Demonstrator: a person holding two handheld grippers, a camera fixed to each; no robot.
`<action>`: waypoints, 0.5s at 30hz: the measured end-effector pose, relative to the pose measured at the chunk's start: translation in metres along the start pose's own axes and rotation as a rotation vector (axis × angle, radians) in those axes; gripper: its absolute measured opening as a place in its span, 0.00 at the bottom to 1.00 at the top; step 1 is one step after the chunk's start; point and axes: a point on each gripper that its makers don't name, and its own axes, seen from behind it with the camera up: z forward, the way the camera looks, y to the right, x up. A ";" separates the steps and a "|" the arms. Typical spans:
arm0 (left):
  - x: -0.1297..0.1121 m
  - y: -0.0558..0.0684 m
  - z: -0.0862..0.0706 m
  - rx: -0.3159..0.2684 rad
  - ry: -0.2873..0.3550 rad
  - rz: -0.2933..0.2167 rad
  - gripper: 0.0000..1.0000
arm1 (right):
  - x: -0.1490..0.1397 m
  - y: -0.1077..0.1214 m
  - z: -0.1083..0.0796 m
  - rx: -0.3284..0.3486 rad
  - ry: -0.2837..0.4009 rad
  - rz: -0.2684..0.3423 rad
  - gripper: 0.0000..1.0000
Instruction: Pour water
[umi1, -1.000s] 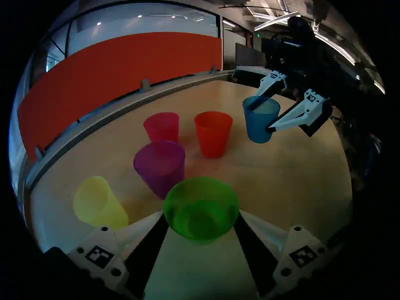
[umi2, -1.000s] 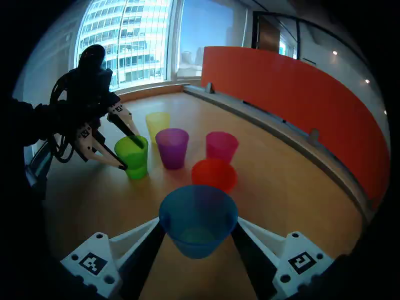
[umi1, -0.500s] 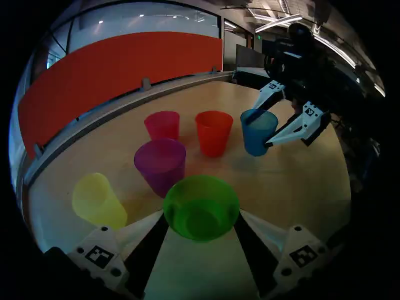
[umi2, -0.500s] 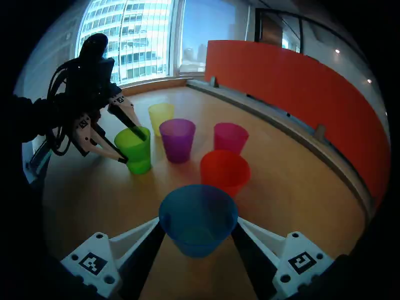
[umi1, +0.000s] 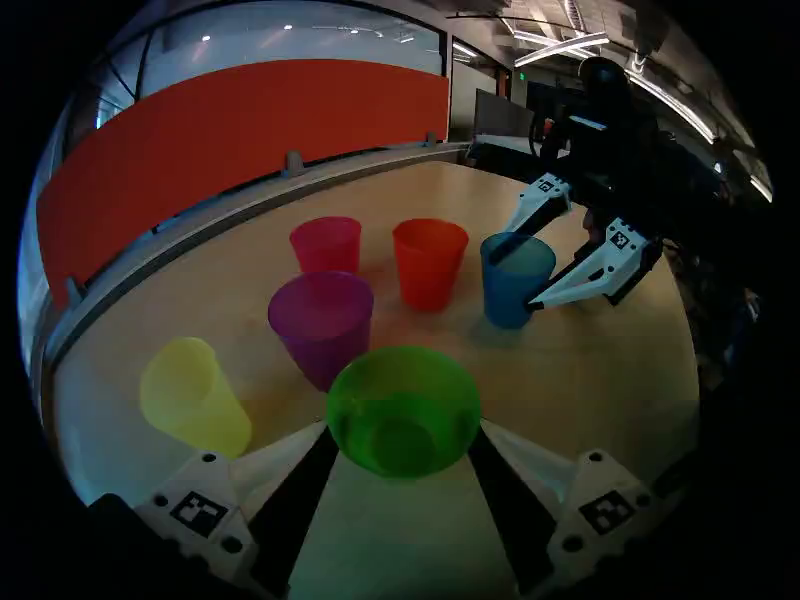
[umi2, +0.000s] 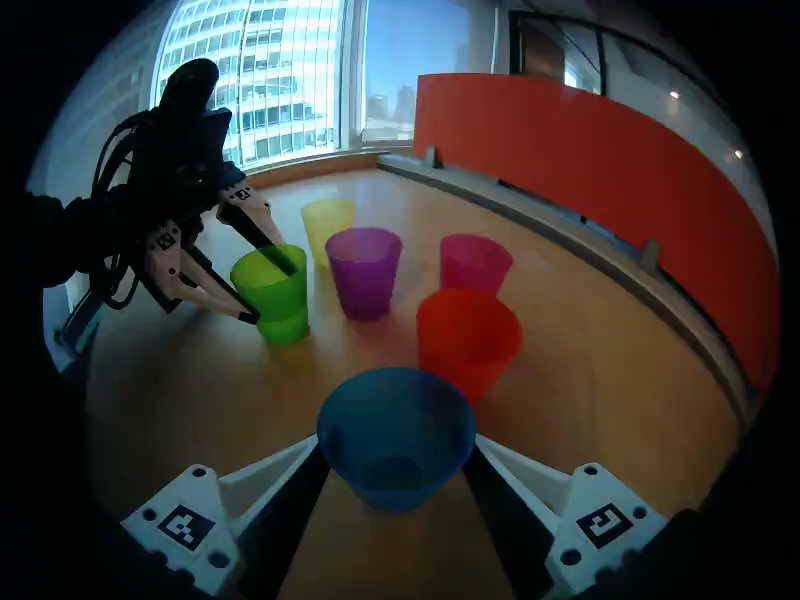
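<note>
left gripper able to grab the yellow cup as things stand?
Probably not yet. The left gripper is shut on the green cup, so it has no free grip. The yellow cup stands upright close beside it, with nothing between them.

The green cup (umi1: 403, 400) is translucent plastic, tapered, upright, open mouth up, pinched at its sides by the left gripper (umi1: 403, 432). The blue cup (umi2: 396, 425), same shape, stands upright in the right gripper (umi2: 396, 444).

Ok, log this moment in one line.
left gripper: shut on green cup | right gripper: shut on blue cup | both upright | on table: yellow cup, purple cup, pink cup, red cup
</note>
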 end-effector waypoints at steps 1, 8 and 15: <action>0.000 0.000 0.000 0.000 0.000 0.000 0.85 | -0.001 0.000 0.000 0.001 -0.001 0.001 0.89; -0.001 0.000 0.000 -0.001 0.000 -0.002 0.86 | -0.004 -0.001 0.002 0.000 -0.007 0.003 0.89; -0.002 0.000 0.000 -0.001 -0.007 -0.009 0.87 | -0.006 -0.003 0.000 0.001 -0.015 0.008 0.92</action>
